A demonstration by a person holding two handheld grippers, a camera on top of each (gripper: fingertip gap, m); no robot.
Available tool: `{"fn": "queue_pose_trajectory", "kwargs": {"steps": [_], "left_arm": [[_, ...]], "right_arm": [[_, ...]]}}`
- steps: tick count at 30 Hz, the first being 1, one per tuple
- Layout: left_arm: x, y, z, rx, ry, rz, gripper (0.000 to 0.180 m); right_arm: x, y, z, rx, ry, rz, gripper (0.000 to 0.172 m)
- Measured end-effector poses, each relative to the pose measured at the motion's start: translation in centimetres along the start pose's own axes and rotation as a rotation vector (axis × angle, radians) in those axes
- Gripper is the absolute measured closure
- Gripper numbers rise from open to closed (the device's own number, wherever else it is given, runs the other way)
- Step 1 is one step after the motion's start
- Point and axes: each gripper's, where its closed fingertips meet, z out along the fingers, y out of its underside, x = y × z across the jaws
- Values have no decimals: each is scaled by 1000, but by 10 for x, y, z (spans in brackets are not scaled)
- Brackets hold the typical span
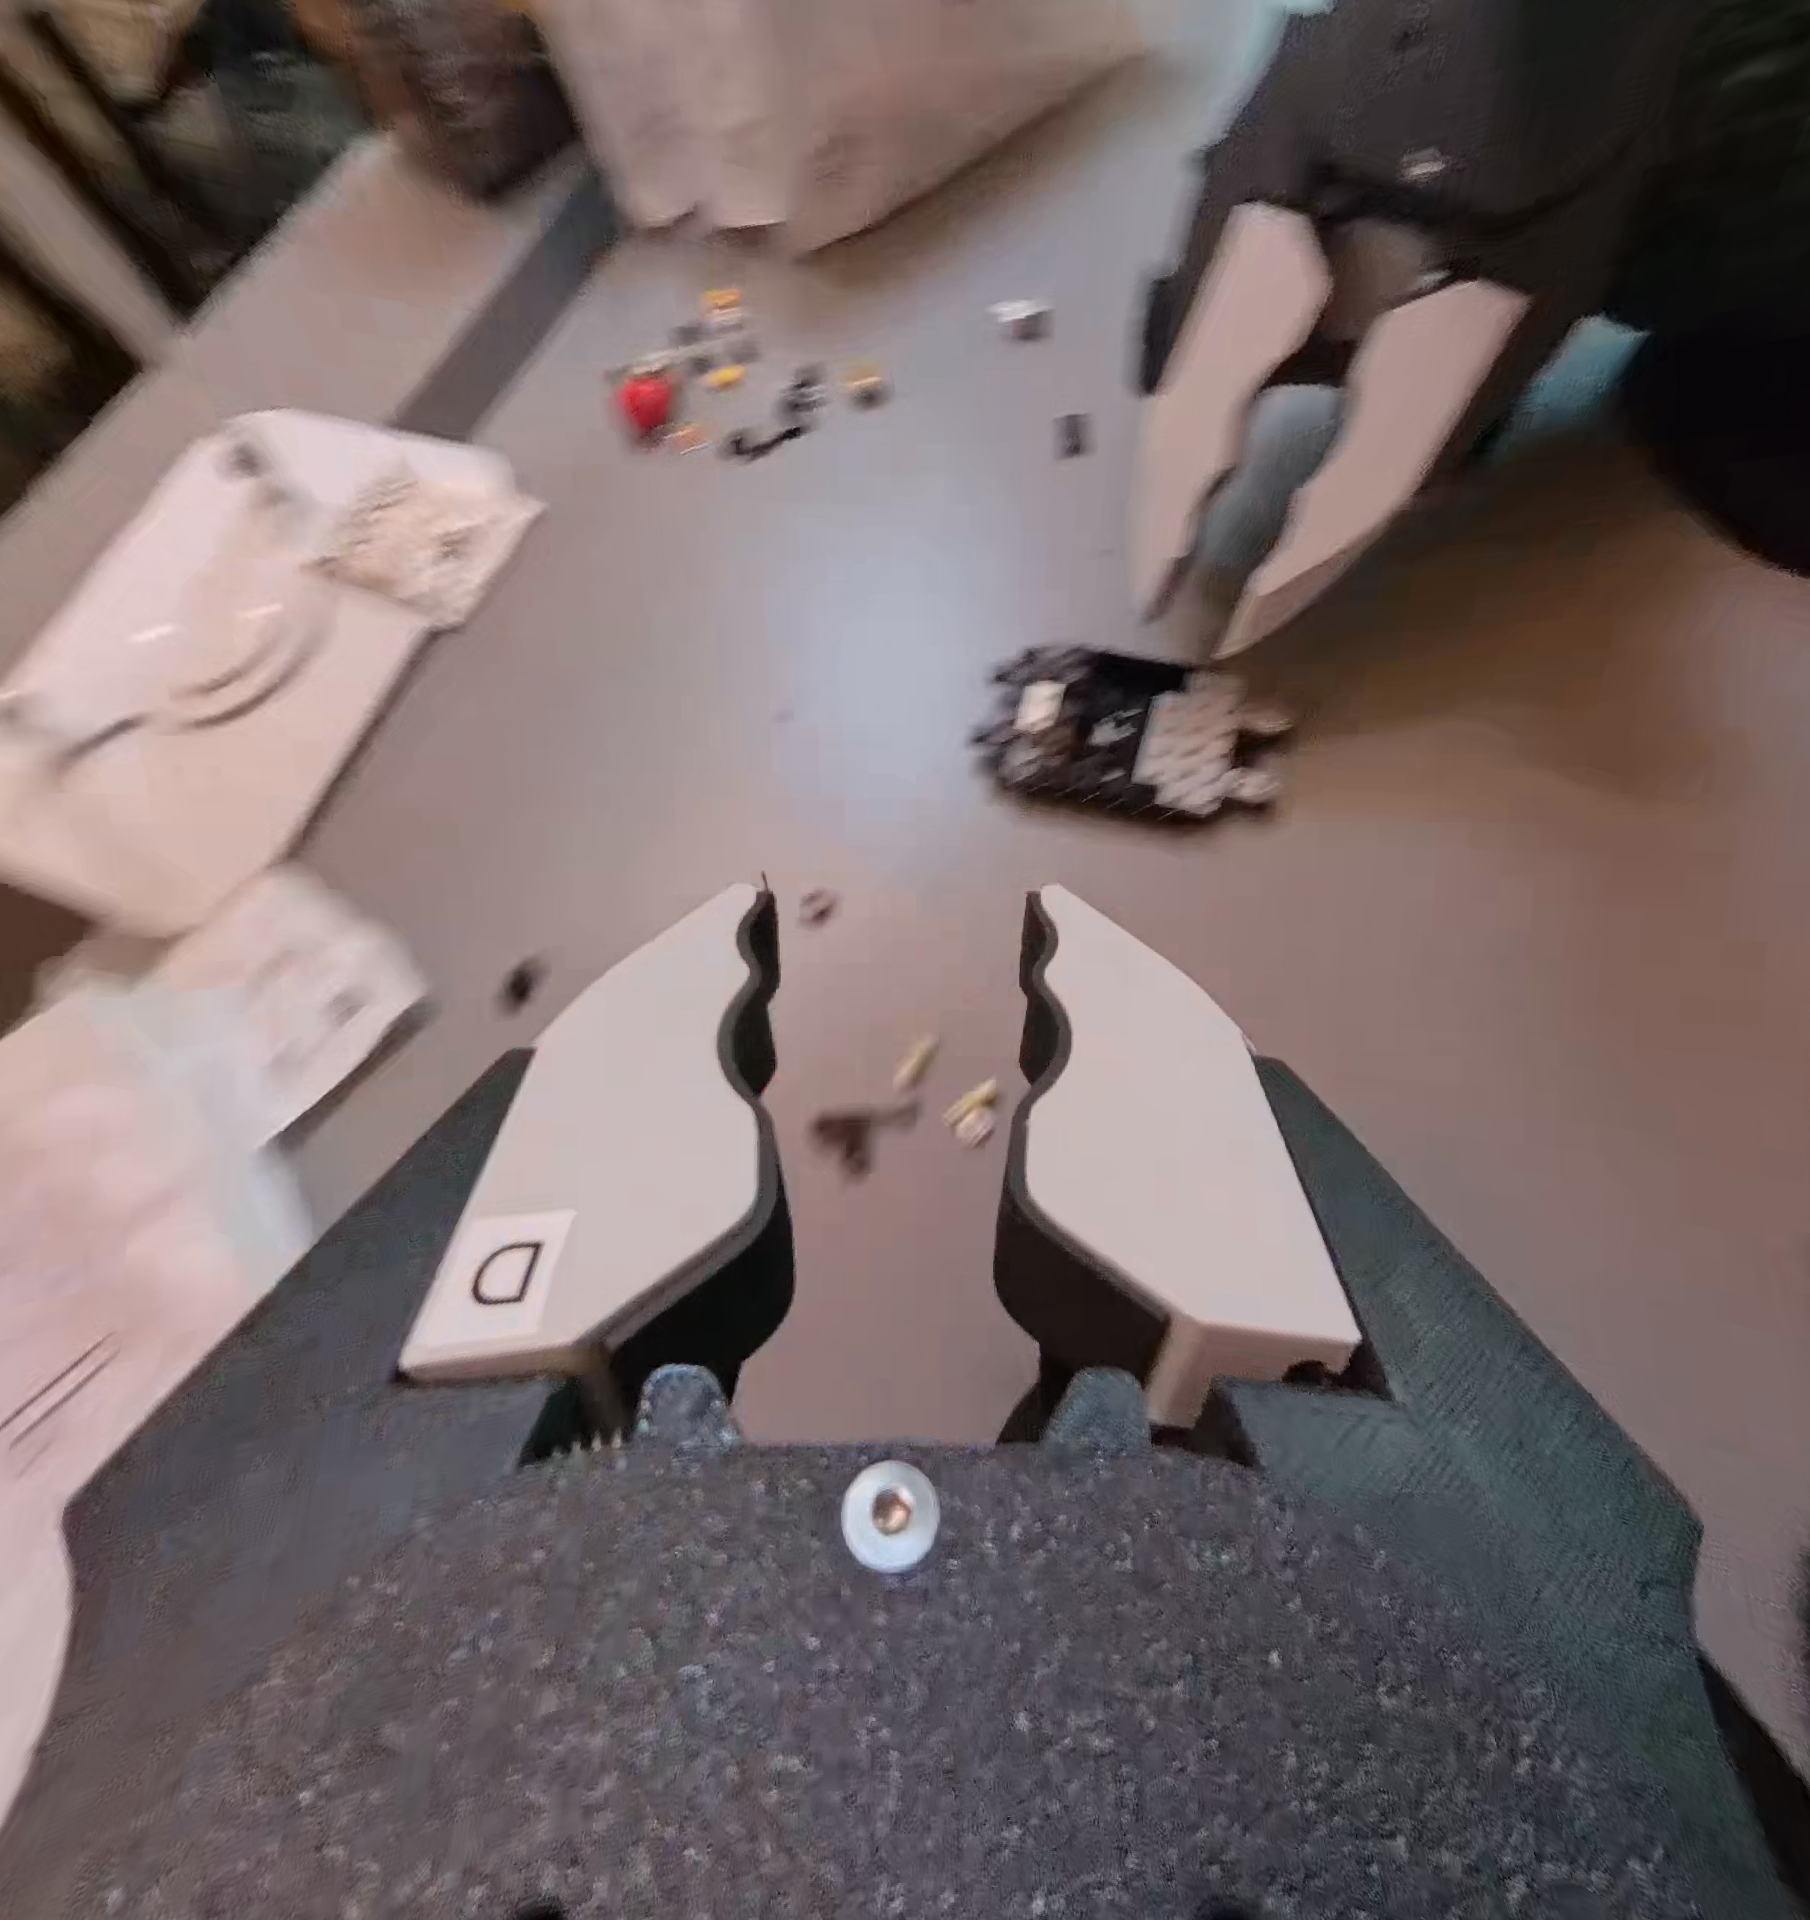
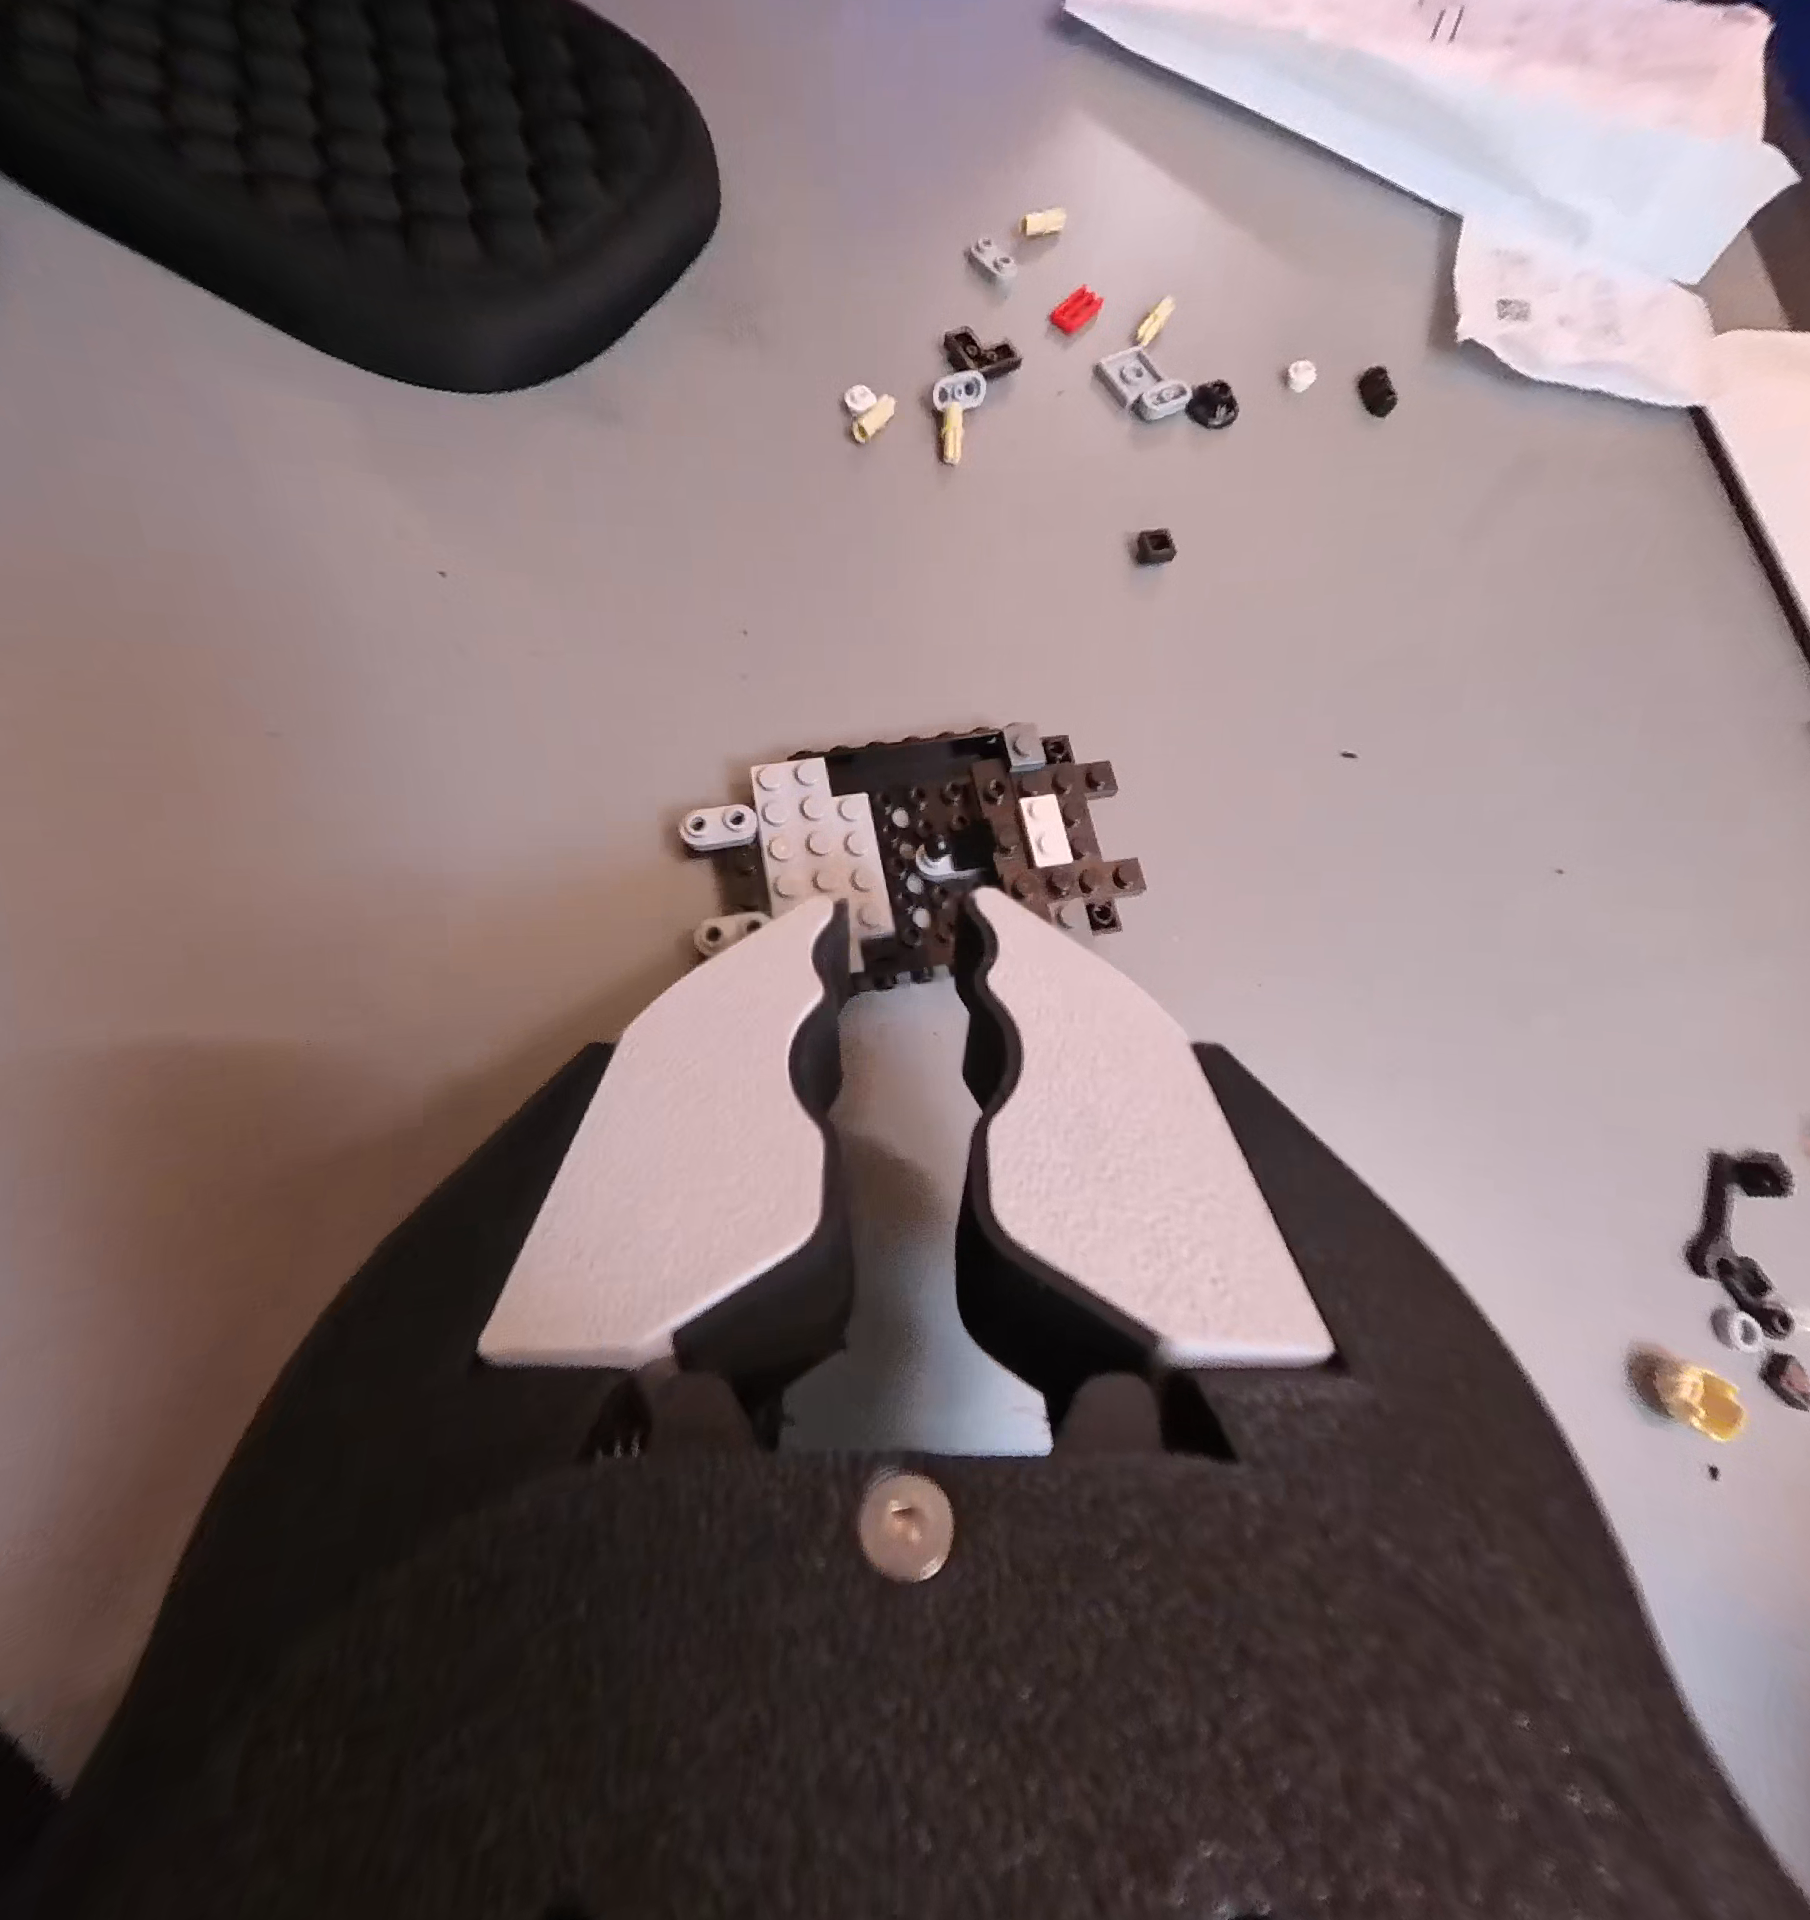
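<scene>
My left gripper (image 1: pixel 898 899) is open and empty above the grey table (image 1: pixel 672 675). Under its gap lie two tan pins (image 1: pixel 916 1060) and a small dark piece (image 1: pixel 849 1132). My right gripper (image 2: pixel 903 909) is open, with its fingertips over the near edge of a flat brick assembly (image 2: pixel 911 821) of black, brown and light grey plates. The pads do not press on it. In the left wrist view the right gripper (image 1: pixel 1197 623) hangs just above that assembly (image 1: pixel 1119 727).
Loose small pieces (image 2: pixel 1067 343) lie beyond the assembly, with a red one (image 2: pixel 1075 309) and a black square one (image 2: pixel 1153 545). More pieces (image 2: pixel 1742 1299) lie at the right. A black padded object (image 2: pixel 340 156) is top left. White papers (image 2: pixel 1503 104) and bags (image 1: pixel 184 665) lie at the table's edges. The left gripper's tips are roughly 15 cm from the right gripper's. The small dark piece (image 1: pixel 849 1132) is closer to my left gripper, around 11 cm from its tips; the right tips are 20 cm off. My right wrist view (image 2: pixel 985 357) looks at it from another angle.
</scene>
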Motion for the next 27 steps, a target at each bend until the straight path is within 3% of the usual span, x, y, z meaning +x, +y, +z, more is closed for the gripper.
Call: {"fn": "queue_pose_trajectory", "kwargs": {"steps": [4, 8, 13, 20, 27], "left_arm": [[38, 3, 69, -67, 209, -31, 126], [49, 16, 104, -124, 302, -125, 127], [53, 22, 110, -124, 316, -147, 128], [55, 24, 114, -111, 349, -194, 129], [62, 9, 106, -12, 501, -415, 131]], "right_arm": [[19, 5, 2, 4, 72, 64, 153], [31, 11, 10, -23, 76, 111, 146], [31, 8, 23, -73, 54, 45, 142], [26, 10, 28, -137, 65, -98, 155], [19, -13, 16, 28, 103, -101, 157]]}}
